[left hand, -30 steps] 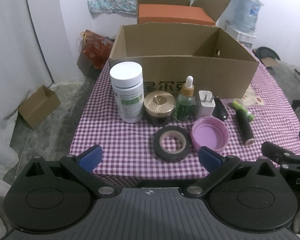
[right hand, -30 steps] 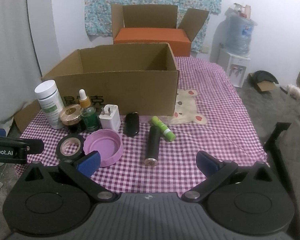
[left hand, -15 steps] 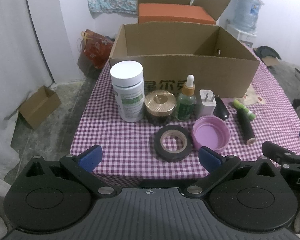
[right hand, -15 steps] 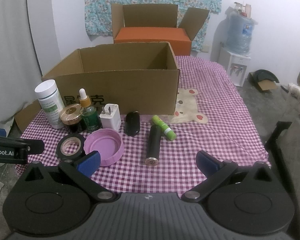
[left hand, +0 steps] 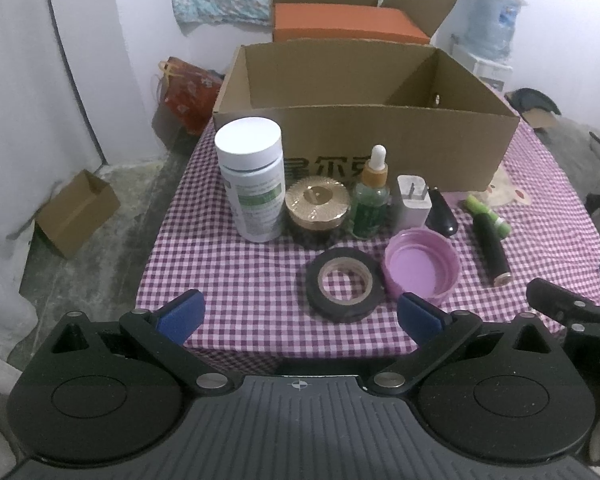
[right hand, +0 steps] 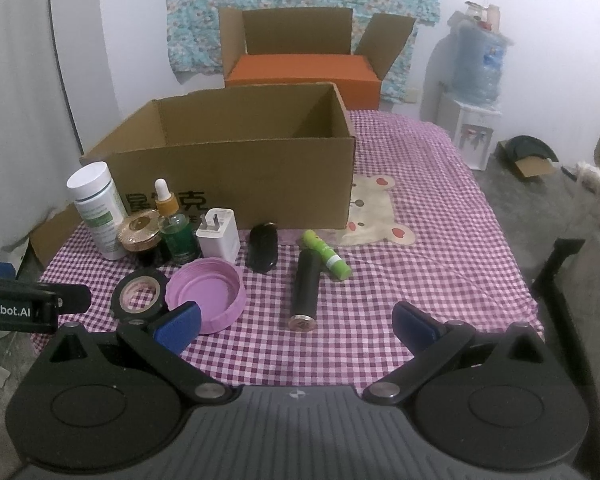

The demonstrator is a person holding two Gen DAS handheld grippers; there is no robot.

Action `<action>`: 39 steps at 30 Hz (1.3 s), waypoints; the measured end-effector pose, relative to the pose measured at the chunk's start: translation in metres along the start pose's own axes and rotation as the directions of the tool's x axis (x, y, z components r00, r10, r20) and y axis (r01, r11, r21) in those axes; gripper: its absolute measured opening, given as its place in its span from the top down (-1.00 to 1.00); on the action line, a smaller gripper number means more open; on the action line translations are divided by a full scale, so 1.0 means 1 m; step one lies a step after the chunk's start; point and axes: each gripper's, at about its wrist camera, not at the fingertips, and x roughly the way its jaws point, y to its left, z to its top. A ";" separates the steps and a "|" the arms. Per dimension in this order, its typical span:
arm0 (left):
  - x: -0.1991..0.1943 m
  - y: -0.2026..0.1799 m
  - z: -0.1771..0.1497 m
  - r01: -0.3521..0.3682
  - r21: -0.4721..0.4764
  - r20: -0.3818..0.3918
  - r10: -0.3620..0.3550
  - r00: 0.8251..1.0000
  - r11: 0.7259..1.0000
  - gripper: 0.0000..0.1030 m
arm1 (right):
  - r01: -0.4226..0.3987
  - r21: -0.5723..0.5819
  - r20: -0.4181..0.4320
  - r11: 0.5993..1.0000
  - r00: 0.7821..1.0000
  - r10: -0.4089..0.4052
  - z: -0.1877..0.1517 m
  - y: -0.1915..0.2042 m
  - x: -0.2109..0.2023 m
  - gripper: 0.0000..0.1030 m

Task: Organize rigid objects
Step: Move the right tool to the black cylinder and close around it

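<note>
**Both claws released at the near edge, nine items lined up before the carton**

The left claw point(left hand: 299, 317) hangs spread wide at the near edge of the bench point(left hand: 236, 280), gripping nothing; the right claw point(right hand: 296, 322) is likewise released, its blue pads apart over the checked tablecloth point(right hand: 420, 240); each claw shows at the margin of the other's view.

An open cardboard carton point(left hand: 380, 148) stands at the back of the bench, its front wall printed with dark characters; behind it sits a second open carton holding an orange box point(right hand: 304, 72).

In front of the carton, from the left: a white supplement bottle point(left hand: 252, 184) upright; just beside it a gold-lidded jar point(left hand: 317, 208); then a green dropper bottle point(left hand: 371, 204) with a white bulb; a white plug adapter point(left hand: 412, 204) with prongs up; a black glossy oval object point(right hand: 263, 250) lying flat, what it is I cannot tell.

Nearer the claws lie a roll of black tape point(left hand: 343, 284), flat, and a pink screw lid point(left hand: 422, 268) with its hollow side up, the two just beside each other or touching; to their right a black cylinder point(right hand: 306, 288) with a coppery end lies pointing toward the camera, with a green glue stick point(right hand: 326, 254) slanted just beside its far end.

A water dispenser point(right hand: 476, 92) stands off to the right against the wall; a small cardboard box point(left hand: 76, 212) sits on the floor at left.
</note>
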 end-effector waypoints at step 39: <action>0.073 -0.120 0.043 0.403 0.319 -0.129 -0.382 0.915 0.858 -0.42 | -0.276 0.364 -0.176 0.890 0.917 0.357 0.035 -0.090 0.114 -0.29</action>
